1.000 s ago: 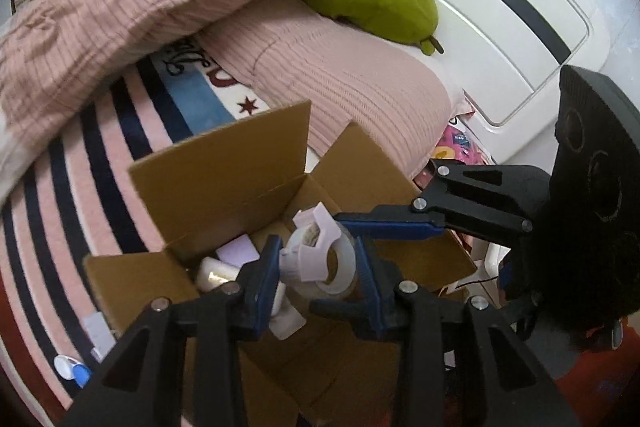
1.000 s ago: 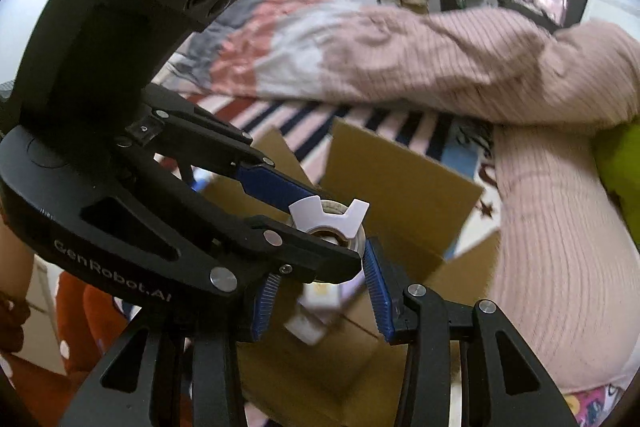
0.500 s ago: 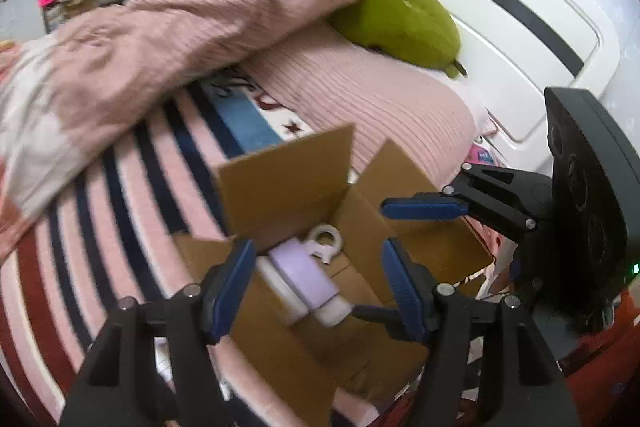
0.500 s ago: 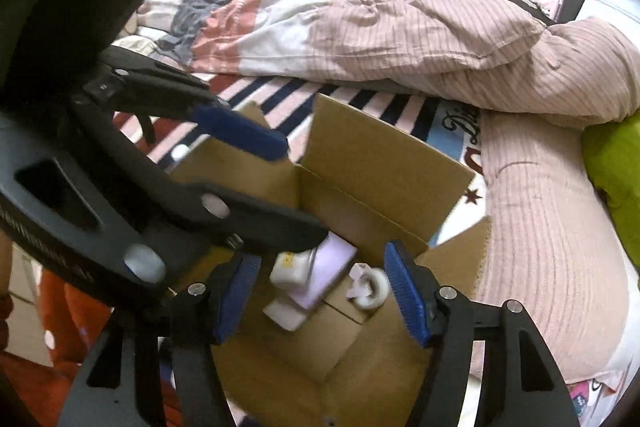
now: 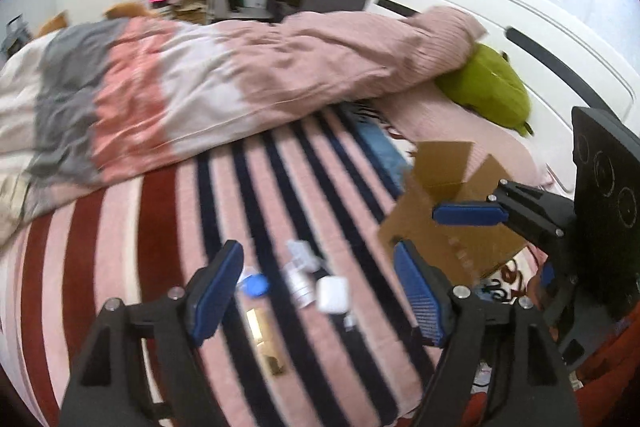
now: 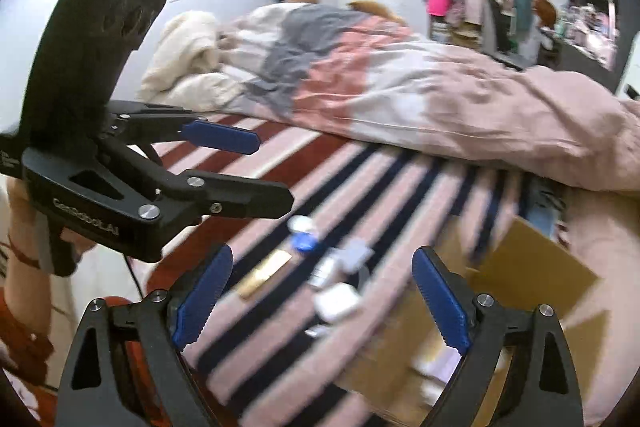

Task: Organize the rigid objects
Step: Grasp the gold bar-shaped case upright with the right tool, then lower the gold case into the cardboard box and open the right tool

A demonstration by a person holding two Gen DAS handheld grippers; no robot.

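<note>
Fingers of my left gripper (image 5: pixel 316 291) are standing wide apart with nothing between them, and my right gripper (image 6: pixel 320 301) is gaping just as wide and just as empty. Both are hanging over the striped blanket (image 5: pixel 168 211), on which the loose pieces are lying in a small cluster. Nearest to me in that cluster, a flat gold bar (image 5: pixel 264 339) is lying along a stripe. Just beyond it, a white rounded case (image 5: pixel 332 294) is sitting beside a white bottle (image 5: pixel 300 281), with a blue cap (image 5: pixel 254 285) close on the cluster's other side. Motion blur is smearing the smaller bits, so I cannot tell what they are. Past the cluster, toward the headboard, the cardboard box (image 5: pixel 448 187) is standing with its flaps up. Farther back, a green plush (image 5: pixel 486 91) is resting against the pink duvet (image 5: pixel 248 67).
</note>
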